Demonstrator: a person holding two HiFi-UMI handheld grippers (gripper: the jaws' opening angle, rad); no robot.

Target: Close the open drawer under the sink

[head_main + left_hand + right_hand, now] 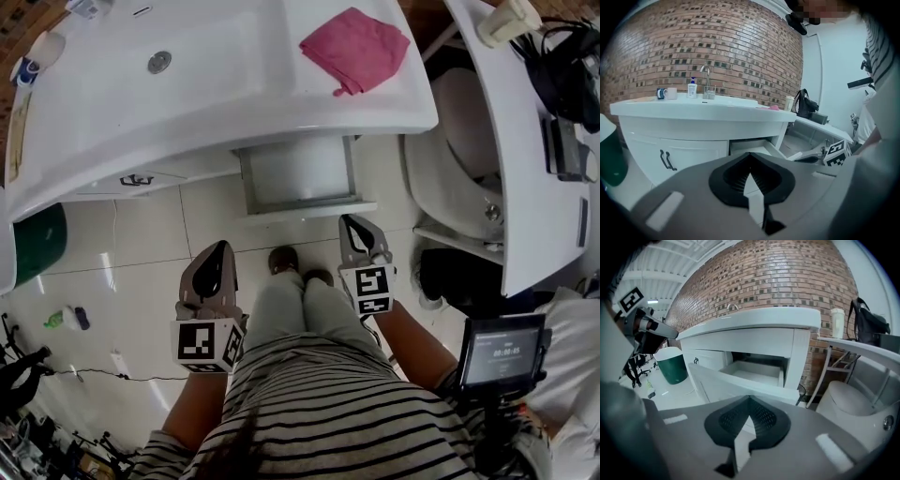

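The white drawer [300,176] stands pulled out from under the sink counter [234,103], its front panel [311,210] facing me. Both grippers hover above the floor, short of it. My left gripper [221,249] is shut and empty, to the left of the drawer front and apart from it. The right gripper [352,223] is also shut and empty, its tips just short of the panel's right end. Over the right gripper [749,400], the drawer [754,372] shows open with a bare inside. Past the left gripper [750,157], the drawer [751,146] is partly hidden.
A pink cloth [354,47] lies on the counter beside the basin. Cupboard doors with black handles [136,179] sit left of the drawer, a green bin [37,246] further left. A toilet [459,150] and a side shelf [525,141] stand at the right.
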